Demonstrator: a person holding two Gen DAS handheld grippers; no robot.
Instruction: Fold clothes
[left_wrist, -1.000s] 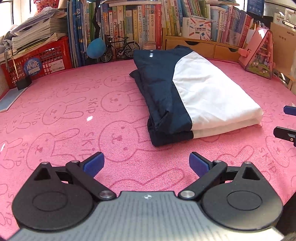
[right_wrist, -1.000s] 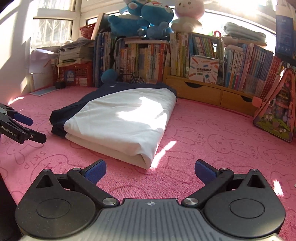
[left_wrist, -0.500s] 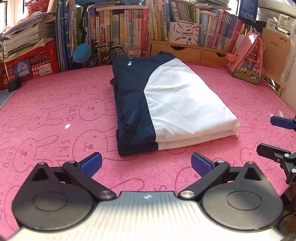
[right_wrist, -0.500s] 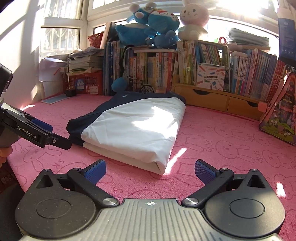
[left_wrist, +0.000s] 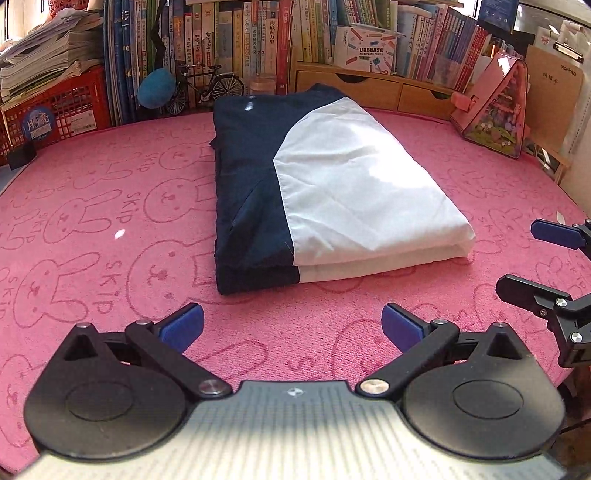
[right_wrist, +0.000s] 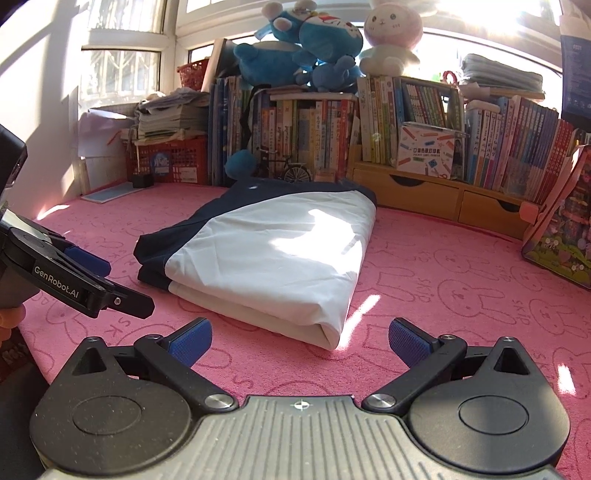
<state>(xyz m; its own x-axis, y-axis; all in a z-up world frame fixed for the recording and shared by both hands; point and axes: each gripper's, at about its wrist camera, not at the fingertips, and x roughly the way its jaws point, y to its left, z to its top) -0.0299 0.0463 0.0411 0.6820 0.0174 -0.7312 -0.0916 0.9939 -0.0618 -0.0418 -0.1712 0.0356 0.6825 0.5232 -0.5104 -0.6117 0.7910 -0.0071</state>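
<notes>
Holding both grippers low over the pink mat (left_wrist: 110, 206), I have the folded garment (left_wrist: 325, 192) lying flat just ahead of my left gripper (left_wrist: 291, 325), apart from its fingers, and ahead and slightly to the left of my right gripper (right_wrist: 300, 338). Both sets of blue-padded fingers stand wide apart with nothing between them. Far ahead and to the left of my left gripper, a red crate (left_wrist: 59, 107) carries a heap of papers (left_wrist: 44, 59) piled above its rim; what lies inside it I cannot tell. Beyond the garment, a wooden drawer box (left_wrist: 369, 86) sits with both drawers closed and books (left_wrist: 436, 48) standing on top. Compared with a second ago, the garment now sits more squarely in front of my left gripper, and my right gripper shows larger at that view's right edge.
</notes>
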